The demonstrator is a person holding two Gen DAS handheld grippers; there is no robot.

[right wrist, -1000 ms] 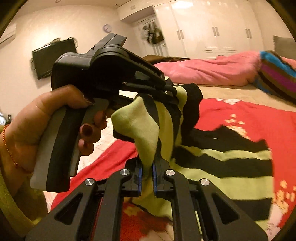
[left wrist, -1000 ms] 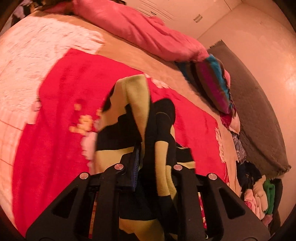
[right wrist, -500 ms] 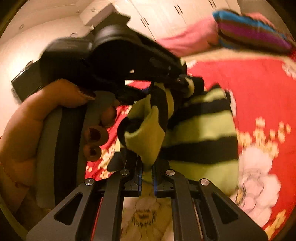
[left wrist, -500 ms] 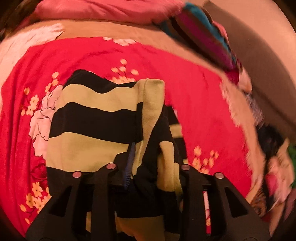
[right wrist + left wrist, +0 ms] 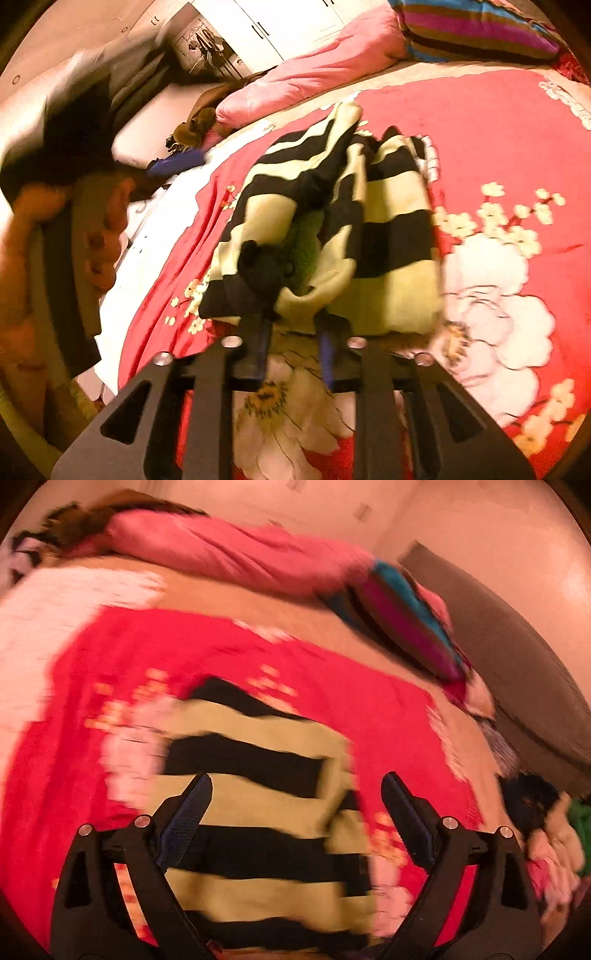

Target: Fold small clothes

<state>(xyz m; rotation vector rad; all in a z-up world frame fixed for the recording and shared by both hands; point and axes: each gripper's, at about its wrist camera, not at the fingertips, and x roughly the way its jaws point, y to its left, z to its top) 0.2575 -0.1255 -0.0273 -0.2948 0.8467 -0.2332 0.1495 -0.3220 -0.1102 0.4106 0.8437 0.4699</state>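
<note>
The black-and-lime striped knit garment [image 5: 258, 812] lies on the red floral bedspread [image 5: 129, 657]. Left gripper [image 5: 295, 801] has just sprung wide, empty above it. Right gripper [image 5: 295, 332] has just been opening, fingers slightly apart at the garment's near edge, seemingly no longer pinching.

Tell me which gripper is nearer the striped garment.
Right. The right gripper has the striped garment bunched at its parted fingertips; the left gripper, jaws wide after opening, sits above it without touching.
</note>
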